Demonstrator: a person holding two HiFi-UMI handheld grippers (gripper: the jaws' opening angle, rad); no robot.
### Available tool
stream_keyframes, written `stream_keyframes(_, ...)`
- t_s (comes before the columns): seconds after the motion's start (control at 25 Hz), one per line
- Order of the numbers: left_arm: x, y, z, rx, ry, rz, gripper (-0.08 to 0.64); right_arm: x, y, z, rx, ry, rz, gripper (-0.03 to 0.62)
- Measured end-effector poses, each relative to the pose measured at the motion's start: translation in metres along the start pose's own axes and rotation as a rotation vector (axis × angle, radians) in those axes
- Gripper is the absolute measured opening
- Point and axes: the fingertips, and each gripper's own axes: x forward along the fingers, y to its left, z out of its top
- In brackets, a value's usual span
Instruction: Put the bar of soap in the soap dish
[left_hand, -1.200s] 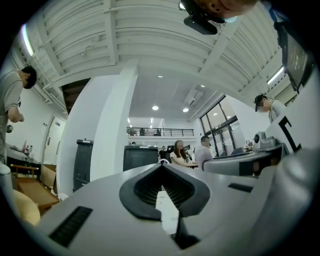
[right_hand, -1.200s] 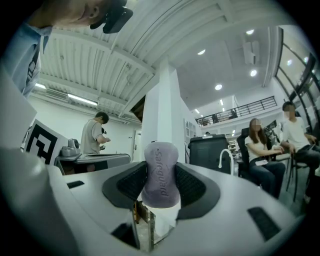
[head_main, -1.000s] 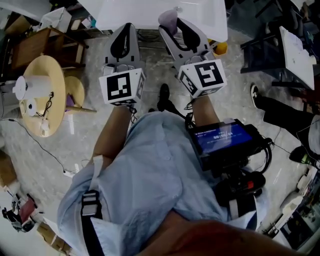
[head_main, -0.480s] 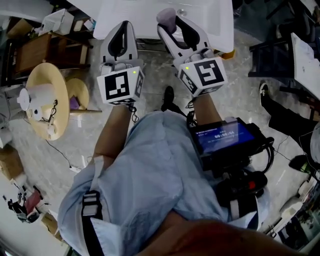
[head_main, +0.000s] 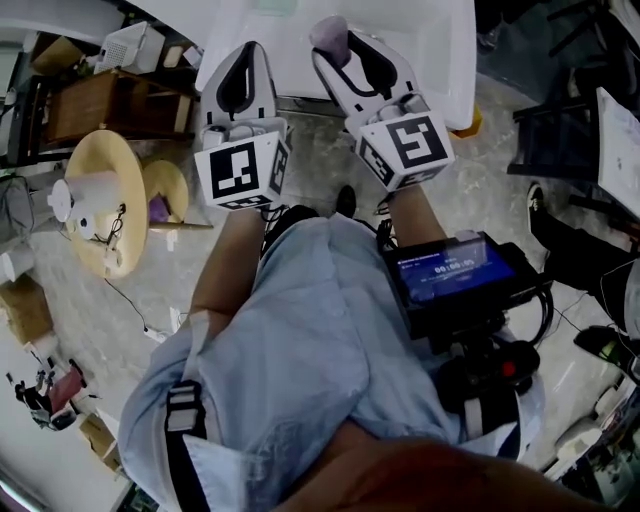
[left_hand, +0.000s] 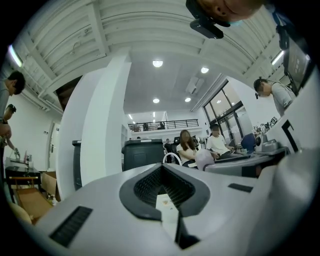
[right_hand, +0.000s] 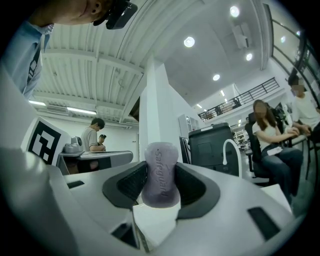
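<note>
A purple bar of soap (right_hand: 160, 172) stamped "Safeguard" stands upright between the dark pads of my right gripper (right_hand: 161, 189), which is shut on it. In the head view the soap (head_main: 329, 34) pokes out of the right gripper (head_main: 340, 52) over the near edge of a white surface (head_main: 420, 40). My left gripper (head_main: 243, 60) is beside it on the left, jaws closed with nothing between them. Its own view shows the left gripper (left_hand: 161, 176) with pads together, and the soap (left_hand: 204, 160) off to the right. No soap dish shows clearly.
A round wooden table (head_main: 95, 165) with a white roll stands at the left, wooden furniture (head_main: 105, 100) behind it. A screen (head_main: 455, 272) hangs at the person's waist. A curved white faucet (right_hand: 229, 149) and seated people lie ahead.
Both grippers have edged forward over the white surface and tilted up a little. The soap stays clamped in the right gripper; the left stays closed.
</note>
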Motion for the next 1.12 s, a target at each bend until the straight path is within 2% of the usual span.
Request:
stream_keyframes(0.36,-0.005,0.006,0.007,0.012,-0.047,0.033,0.008,0.006,0.004,0.003,-0.030,-0.023,0.033,0.192)
stream_keyframes(0.64,-0.002,0.006,0.003,-0.009,-0.061,0.043,0.008,0.003,0.000,0.001,-0.047,-0.011,0.031,0.192)
stream_keyframes(0.92,0.001,0.002,-0.006,-0.048,-0.057,0.038,0.008,-0.005,-0.011,-0.006,-0.060,0.023,0.005,0.192)
stream_keyframes(1.12,0.007,-0.005,-0.013,-0.073,-0.036,0.011,0.008,-0.014,-0.025,-0.011,-0.046,0.041,-0.045,0.192)
